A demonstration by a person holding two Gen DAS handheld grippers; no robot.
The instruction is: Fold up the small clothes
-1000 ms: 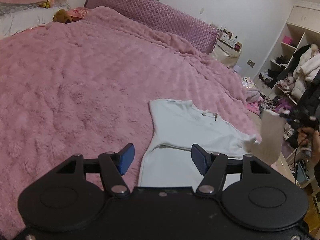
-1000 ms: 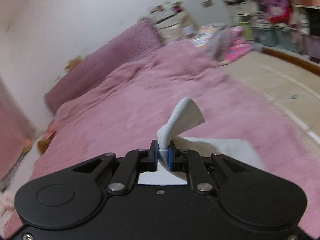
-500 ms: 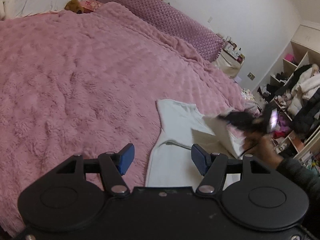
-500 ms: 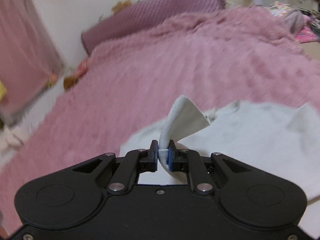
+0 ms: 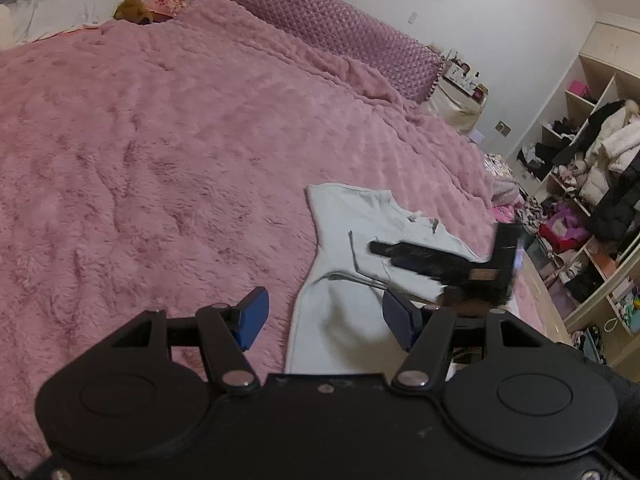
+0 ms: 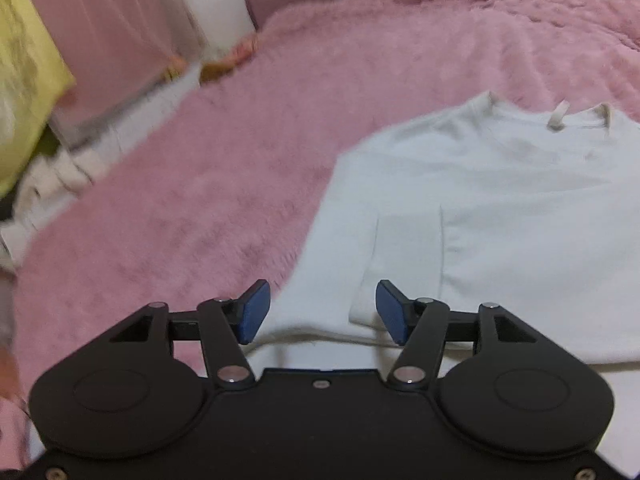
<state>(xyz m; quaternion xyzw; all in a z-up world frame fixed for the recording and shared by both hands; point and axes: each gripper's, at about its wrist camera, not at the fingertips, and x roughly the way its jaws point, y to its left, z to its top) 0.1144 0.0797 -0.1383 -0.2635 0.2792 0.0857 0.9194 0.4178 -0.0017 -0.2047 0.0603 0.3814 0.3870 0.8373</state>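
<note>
A: Where is the shirt [image 5: 352, 240]?

B: Flat on the pink blanket [image 5: 160, 152] of the bed, near the edge on the side of the shelves [image 5: 592, 168]. Pale, almost white. One sleeve [image 6: 404, 264] lies folded in over the body.

A: Which way does it run?

B: Left view: long axis goes from the camera away and a little right. Hem end nearest the camera, collar [image 6: 560, 116] at the far end, toward the purple headboard [image 5: 320, 28]. Right view agrees: collar far, with a small loop or tag at the neck; lower part runs under the claw body.

A: Left claw [image 5: 324, 316]?

B: Wide. Blue pads [image 5: 252, 316] well apart, nothing between them. It hangs over the near part of the shirt; the left pad sits over blanket, the right pad over cloth. Contact with the cloth: cannot tell.

A: Right claw [image 6: 318, 312]?

B: Also wide, holding nothing. Folded sleeve end lies just ahead, between the pads [image 6: 254, 312]. In the left view it shows as a blurred dark shape [image 5: 424, 258] low over the shirt's middle, coming in from the shelf side.

A: Anything else on the bed?

B: A brown teddy [image 5: 132, 10] by the pillows at the far corner, well apart from the shirt. Right view is blurred at the left edge.
</note>
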